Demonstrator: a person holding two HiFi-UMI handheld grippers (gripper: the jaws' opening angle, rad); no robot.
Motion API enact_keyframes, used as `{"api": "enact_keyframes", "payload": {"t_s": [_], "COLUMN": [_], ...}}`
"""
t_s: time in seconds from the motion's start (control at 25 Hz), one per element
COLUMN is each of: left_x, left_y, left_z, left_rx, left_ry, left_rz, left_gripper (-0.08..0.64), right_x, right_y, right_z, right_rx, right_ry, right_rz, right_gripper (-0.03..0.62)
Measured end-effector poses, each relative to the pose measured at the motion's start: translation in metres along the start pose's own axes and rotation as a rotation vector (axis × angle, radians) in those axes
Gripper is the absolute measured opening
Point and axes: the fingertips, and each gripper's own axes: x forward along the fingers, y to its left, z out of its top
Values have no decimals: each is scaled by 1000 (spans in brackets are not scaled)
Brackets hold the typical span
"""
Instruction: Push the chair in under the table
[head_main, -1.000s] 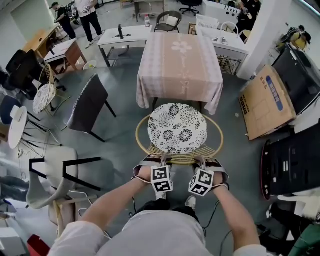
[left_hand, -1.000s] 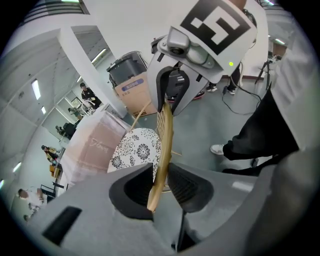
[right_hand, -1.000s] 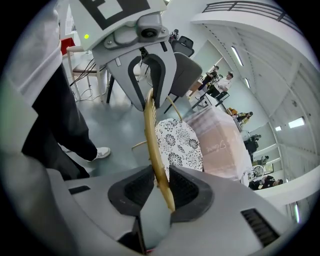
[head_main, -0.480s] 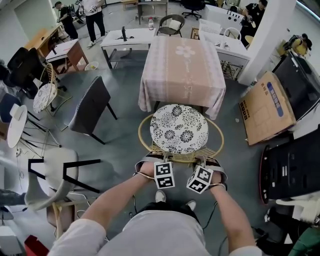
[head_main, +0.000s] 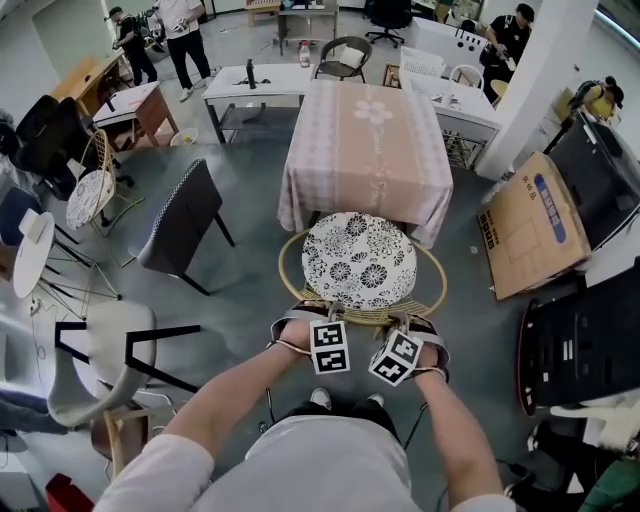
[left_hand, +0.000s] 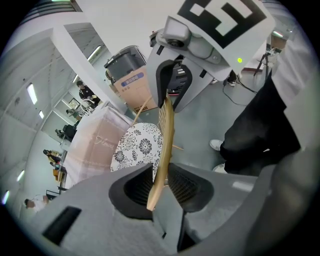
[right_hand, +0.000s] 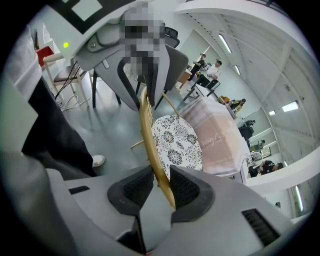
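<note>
Gripping the curved cane rim (left_hand: 167, 125) of the rattan chair (head_main: 358, 260), left tongs (left_hand: 161, 185) and right tongs (right_hand: 161, 189).

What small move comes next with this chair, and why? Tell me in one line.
Probably push the chair straight forward toward the table: the left gripper and right gripper are each shut on its back, and most of it sits outside the table's edge.

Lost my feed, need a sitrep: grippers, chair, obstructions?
Left gripper and right gripper clamped on chair back rim. Seat at table cloth hem, not under yet. Nothing seen blocking.
</note>
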Motion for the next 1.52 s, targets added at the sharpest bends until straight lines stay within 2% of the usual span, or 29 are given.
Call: {"api": "enact_keyframes", "payload": {"t_s": [0.6,1.52], "left_x": [15,47], "left_y": [41,117], "left_z": [-3,-5], "left_rx": [-38,-54], "left_ry": [26,38], "left_rz": [44,65], "left_gripper": [100,103], "right_x": [18,59], "right_y": [-35,-103], "right_z": [10,24], "right_rx": [1,-21], "right_ry": [-21,-55], "right_rz": [-12,-12], "right_gripper": [89,87]}}
